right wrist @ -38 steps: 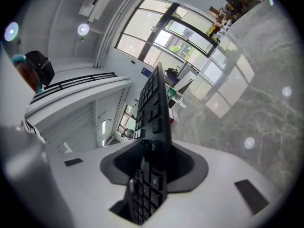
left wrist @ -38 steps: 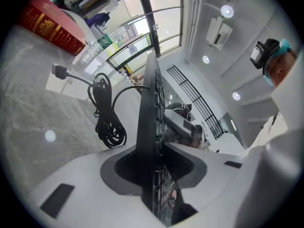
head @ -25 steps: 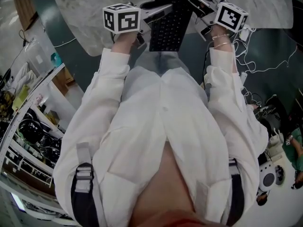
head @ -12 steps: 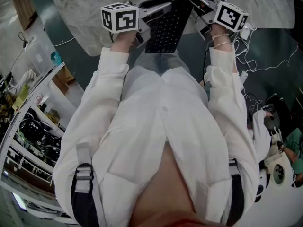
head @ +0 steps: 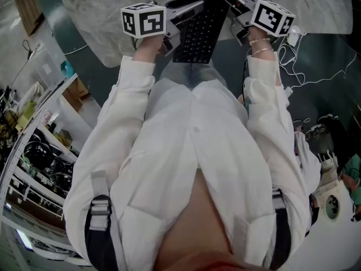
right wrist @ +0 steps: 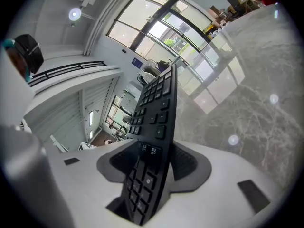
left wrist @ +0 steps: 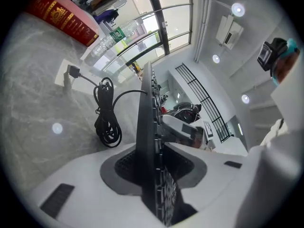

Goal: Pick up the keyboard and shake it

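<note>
The person is holding the black keyboard [head: 196, 35] in the air with both tools, so the picking up appears to be done. It is hanging over the near edge of the marble table [head: 101, 10], partly above the person's lap. The left gripper [left wrist: 153, 167] is clamping one short end with its pads pressing on both faces, though its jaws have just been opening slightly. The right gripper [right wrist: 154, 167] is grasping the other end, where the keyboard is sitting slanted between the pads. Its jaws have just been opening too, so this grip is probably looser. The shaking is likely under way or left to do; one moment is not settling it. No container is showing on the table, only a coiled black cable [left wrist: 105, 118]. A shelf rack [head: 34, 157] beside the person is carrying dark items too small to name.
</note>
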`<state>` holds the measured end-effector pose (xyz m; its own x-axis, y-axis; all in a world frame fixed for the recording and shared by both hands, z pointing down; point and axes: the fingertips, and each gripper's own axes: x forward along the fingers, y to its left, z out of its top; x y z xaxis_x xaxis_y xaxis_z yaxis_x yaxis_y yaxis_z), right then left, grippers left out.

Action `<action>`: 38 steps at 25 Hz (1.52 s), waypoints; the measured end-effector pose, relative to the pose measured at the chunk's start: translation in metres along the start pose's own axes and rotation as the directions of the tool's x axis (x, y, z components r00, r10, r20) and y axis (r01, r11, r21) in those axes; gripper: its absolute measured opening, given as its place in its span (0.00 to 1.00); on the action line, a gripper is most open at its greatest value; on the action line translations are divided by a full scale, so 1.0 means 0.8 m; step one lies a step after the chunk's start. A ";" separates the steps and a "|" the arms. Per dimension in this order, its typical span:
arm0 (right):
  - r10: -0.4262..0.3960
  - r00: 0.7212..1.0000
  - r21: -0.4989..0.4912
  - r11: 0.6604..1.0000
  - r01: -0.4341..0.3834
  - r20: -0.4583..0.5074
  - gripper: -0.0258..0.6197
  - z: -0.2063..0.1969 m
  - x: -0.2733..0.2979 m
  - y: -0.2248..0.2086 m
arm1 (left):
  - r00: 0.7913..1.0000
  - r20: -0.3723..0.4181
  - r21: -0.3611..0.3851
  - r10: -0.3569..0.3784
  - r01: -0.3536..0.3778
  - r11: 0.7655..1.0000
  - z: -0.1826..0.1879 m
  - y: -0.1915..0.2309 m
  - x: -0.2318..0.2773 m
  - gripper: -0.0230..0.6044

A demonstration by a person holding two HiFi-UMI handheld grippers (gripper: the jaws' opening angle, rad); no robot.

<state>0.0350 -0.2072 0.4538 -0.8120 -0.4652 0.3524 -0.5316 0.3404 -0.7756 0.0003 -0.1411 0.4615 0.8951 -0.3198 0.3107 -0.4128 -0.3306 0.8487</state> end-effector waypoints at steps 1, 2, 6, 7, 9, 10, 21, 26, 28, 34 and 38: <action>0.000 1.000 -0.006 1.000 0.000 -0.002 0.36 0.000 0.000 0.000 | 1.000 0.001 -0.004 0.004 -0.004 1.000 0.000 0.001 0.000 0.25; 0.000 1.000 -0.009 1.000 0.000 -0.005 0.36 -0.001 0.001 0.001 | 1.000 0.002 -0.008 0.007 -0.007 1.000 -0.001 0.002 -0.001 0.25; -0.005 1.000 -0.003 1.000 0.005 -0.001 0.36 -0.003 0.000 0.000 | 1.000 -0.005 -0.005 0.027 -0.027 1.000 -0.003 0.004 0.000 0.27; -0.008 1.000 -0.002 1.000 0.008 0.003 0.36 -0.002 -0.001 -0.002 | 0.999 -0.008 0.000 0.035 -0.035 0.999 -0.002 0.005 0.001 0.27; -0.011 1.000 -0.001 1.000 0.011 0.006 0.36 -0.001 -0.001 -0.005 | 0.998 -0.015 0.019 0.060 -0.060 0.998 -0.001 0.008 0.004 0.29; -0.013 1.000 0.000 1.000 0.013 0.006 0.36 -0.001 -0.001 -0.006 | 0.997 -0.021 0.035 0.079 -0.078 0.996 -0.001 0.010 0.005 0.30; -0.041 0.999 -0.001 0.999 0.041 0.006 0.35 -0.007 -0.001 -0.015 | 0.974 -0.046 0.183 0.220 -0.209 0.961 0.001 0.025 0.002 0.39; -0.041 0.999 -0.008 0.999 0.041 0.001 0.35 -0.008 0.002 -0.012 | 0.971 -0.078 0.172 0.226 -0.210 0.962 -0.003 0.026 -0.001 0.40; -0.041 0.999 -0.009 0.999 0.041 0.000 0.35 -0.009 0.002 -0.012 | 0.964 -0.084 0.201 0.251 -0.230 0.952 -0.003 0.027 -0.004 0.41; -0.047 0.999 -0.011 0.999 0.047 -0.004 0.33 -0.007 -0.001 -0.015 | 0.941 -0.053 0.310 0.335 -0.303 0.901 0.017 0.029 -0.016 0.41; -0.073 0.997 -0.019 0.997 0.073 0.002 0.33 -0.004 -0.006 -0.022 | 0.931 -0.042 0.319 0.361 -0.330 0.888 0.014 0.036 -0.024 0.40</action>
<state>0.0475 -0.2083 0.4674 -0.7704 -0.4904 0.4074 -0.5943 0.3209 -0.7375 -0.0307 -0.1544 0.4749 0.6917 -0.3801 0.6141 -0.7161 -0.4716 0.5147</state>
